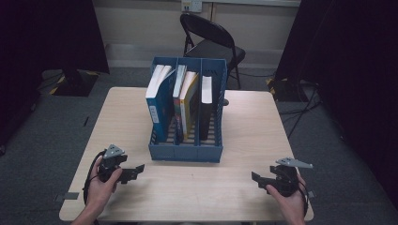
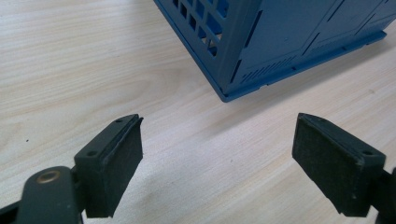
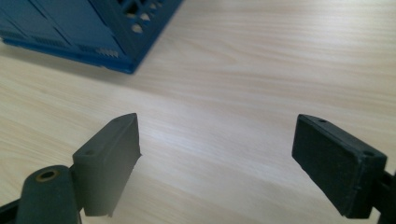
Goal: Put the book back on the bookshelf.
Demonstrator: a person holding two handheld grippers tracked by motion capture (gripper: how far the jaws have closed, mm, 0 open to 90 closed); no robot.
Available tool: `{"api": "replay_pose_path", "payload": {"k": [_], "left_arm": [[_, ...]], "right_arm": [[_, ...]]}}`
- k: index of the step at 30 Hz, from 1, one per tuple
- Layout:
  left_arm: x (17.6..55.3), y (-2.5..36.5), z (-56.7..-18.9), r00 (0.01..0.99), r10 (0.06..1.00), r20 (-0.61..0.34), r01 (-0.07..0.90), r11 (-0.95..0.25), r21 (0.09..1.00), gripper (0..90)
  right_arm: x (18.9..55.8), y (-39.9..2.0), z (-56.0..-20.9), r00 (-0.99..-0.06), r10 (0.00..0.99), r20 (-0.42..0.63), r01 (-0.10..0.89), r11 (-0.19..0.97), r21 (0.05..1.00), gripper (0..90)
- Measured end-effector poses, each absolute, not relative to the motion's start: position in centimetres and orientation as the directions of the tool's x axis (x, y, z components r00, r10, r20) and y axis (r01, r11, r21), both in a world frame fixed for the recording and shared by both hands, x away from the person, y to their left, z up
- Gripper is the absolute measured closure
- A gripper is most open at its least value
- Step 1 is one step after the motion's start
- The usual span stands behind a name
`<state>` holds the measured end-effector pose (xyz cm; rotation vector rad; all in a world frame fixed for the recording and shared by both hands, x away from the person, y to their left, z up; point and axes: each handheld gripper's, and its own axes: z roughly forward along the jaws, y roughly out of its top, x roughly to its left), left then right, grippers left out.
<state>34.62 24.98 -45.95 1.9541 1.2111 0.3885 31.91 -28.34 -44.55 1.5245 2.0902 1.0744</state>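
High view, left gripper (image 1: 137,169): held low over the near left part of the table (image 1: 244,140), jaws apart, nothing between them.
High view, right gripper (image 1: 256,178): held low over the near right part of the table, jaws spread and bare.
High view, rack (image 1: 185,152): blue, three compartments, ahead of both grippers and between them; its near left corner is close to the left gripper, its near right corner farther from the right one.
High view, books (image 1: 159,101): upright in the rack, leaning a little; blue one in the left compartment, yellow-edged ones in the middle, a dark one in the right.
High view, chair (image 1: 213,44): black, beyond the table's far edge.
Left gripper view, gripper (image 2: 217,149): wide open over bare wood.
Left gripper view, rack (image 2: 280,42): its corner lies just ahead of the jaws, toward the right pad, not touching.
Right gripper view, gripper (image 3: 217,151): wide open over bare wood.
Right gripper view, rack (image 3: 84,28): ahead and off past the left pad, well apart from it.
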Motion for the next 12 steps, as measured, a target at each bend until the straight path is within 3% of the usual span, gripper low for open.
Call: {"api": "replay_pose_path", "payload": {"k": [5, 12], "left_arm": [[34.6, 24.8, -46.1, 0.507, 0.851, -0.138, 0.614, -0.244, 0.751, 15.9], [34.8, 24.8, -46.1, 0.501, 0.853, -0.145, 0.617, -0.235, 0.751, 15.9]], "right_arm": [[31.8, -28.6, -45.6, -0.335, 0.937, 0.099, 0.675, 0.166, 0.719, 15.2], [32.1, -28.9, -46.2, -0.318, 0.941, 0.115, 0.696, 0.149, 0.702, 14.8]]}}
